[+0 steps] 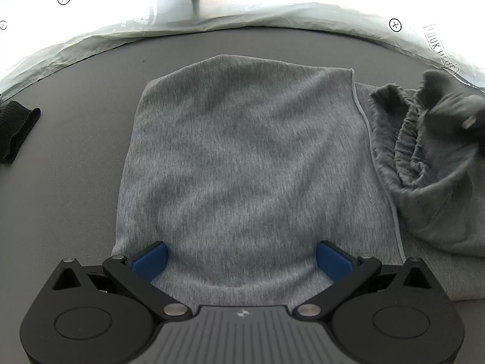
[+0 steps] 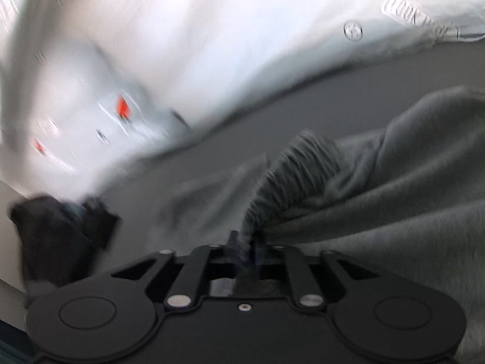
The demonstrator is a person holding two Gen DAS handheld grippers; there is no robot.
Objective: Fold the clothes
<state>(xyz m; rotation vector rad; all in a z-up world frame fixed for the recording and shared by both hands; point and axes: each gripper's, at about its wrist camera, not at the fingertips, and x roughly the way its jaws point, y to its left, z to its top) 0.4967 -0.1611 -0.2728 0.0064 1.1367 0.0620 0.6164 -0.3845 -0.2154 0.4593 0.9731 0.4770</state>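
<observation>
A light grey garment (image 1: 242, 151) lies folded flat on the grey surface (image 1: 69, 188). My left gripper (image 1: 242, 261) hangs open just above its near edge, blue pads (image 1: 151, 261) spread wide with nothing between them. To the right, a bunched part of grey cloth with a gathered elastic waistband (image 1: 406, 139) is lifted off the surface. In the left wrist view my right gripper (image 1: 471, 121) shows blurred at the right edge, holding that cloth. In the right wrist view the right gripper (image 2: 247, 239) has its fingers pinched on the waistband (image 2: 288, 176), and grey cloth (image 2: 394, 206) drapes to the right.
A black cloth (image 1: 18, 130) lies at the left edge of the surface. A white printed sheet (image 1: 272, 15) runs along the far side. A dark blurred shape (image 2: 60, 230) sits low at the left of the right wrist view.
</observation>
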